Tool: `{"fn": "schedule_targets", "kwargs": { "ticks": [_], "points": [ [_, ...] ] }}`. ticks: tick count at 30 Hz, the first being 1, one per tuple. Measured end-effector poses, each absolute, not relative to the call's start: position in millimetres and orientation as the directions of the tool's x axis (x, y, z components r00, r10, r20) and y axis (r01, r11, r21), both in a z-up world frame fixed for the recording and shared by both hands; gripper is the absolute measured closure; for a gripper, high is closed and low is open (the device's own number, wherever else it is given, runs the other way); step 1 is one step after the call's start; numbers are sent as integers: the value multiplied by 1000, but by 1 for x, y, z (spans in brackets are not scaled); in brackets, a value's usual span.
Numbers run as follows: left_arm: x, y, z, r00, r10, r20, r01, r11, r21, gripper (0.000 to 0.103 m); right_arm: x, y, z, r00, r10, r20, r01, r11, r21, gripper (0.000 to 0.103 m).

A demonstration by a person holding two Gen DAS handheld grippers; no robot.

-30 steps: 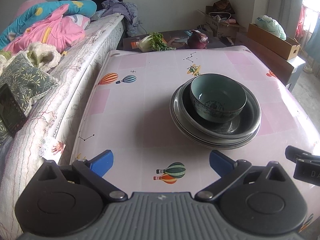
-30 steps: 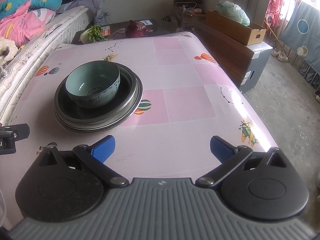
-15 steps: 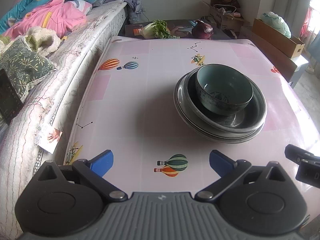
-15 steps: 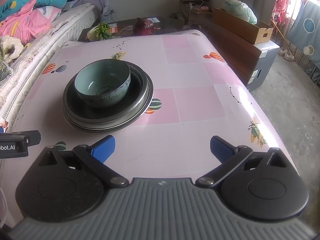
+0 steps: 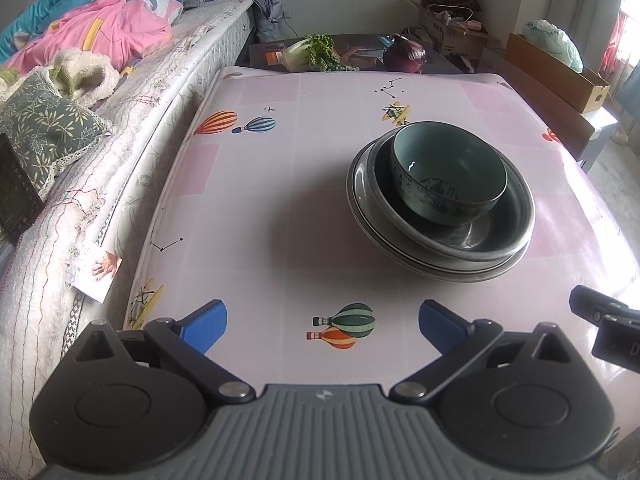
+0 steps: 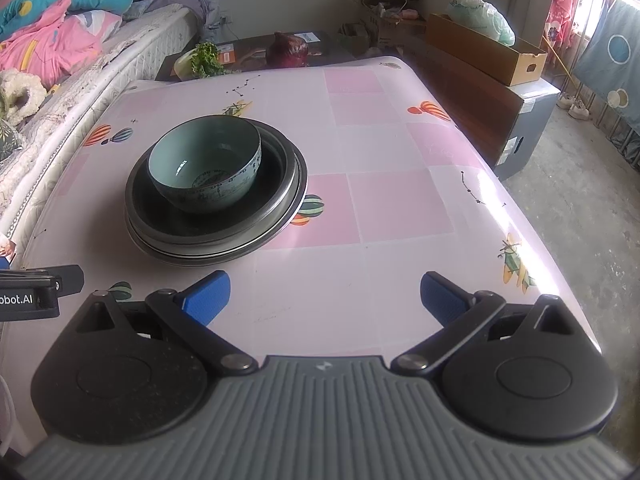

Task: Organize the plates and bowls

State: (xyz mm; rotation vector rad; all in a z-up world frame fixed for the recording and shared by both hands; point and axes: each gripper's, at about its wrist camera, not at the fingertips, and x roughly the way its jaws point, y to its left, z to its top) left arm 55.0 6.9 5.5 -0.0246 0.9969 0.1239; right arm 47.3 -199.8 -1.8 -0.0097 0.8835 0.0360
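A pale green patterned bowl (image 5: 448, 172) (image 6: 206, 168) sits upright inside a dark deep plate (image 5: 480, 236) (image 6: 276, 196), which rests on a stack of grey plates (image 5: 440, 272) (image 6: 200, 258) on the pink table (image 5: 248, 208) (image 6: 392, 200). My left gripper (image 5: 322, 322) hangs open over the table's near edge, the stack ahead and to its right. My right gripper (image 6: 324, 294) is open too, with the stack ahead and to its left. Nothing lies between either pair of blue fingers.
A bed (image 5: 120, 92) with bedding and cushions runs along the table's left side. Past the far edge sit a cabbage (image 5: 312, 54) and a purple cabbage (image 5: 404, 54) on a dark surface. Cardboard boxes (image 6: 484, 46) and a cabinet (image 6: 520, 120) stand to the right.
Both grippers shifted slightly over the near table edge, so the stack's place in both views moved a little. Both stay open; the bowl and plates have not moved.
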Motion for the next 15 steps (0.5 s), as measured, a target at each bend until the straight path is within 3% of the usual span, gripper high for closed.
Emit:
{"fn": "schedule_targets", "kwargs": {
  "ticks": [15],
  "points": [
    [55, 3, 4, 527, 81, -846, -99, 995, 33, 0, 50, -203, -6, 621, 38, -783, -34, 999, 21, 1]
  ]
}}
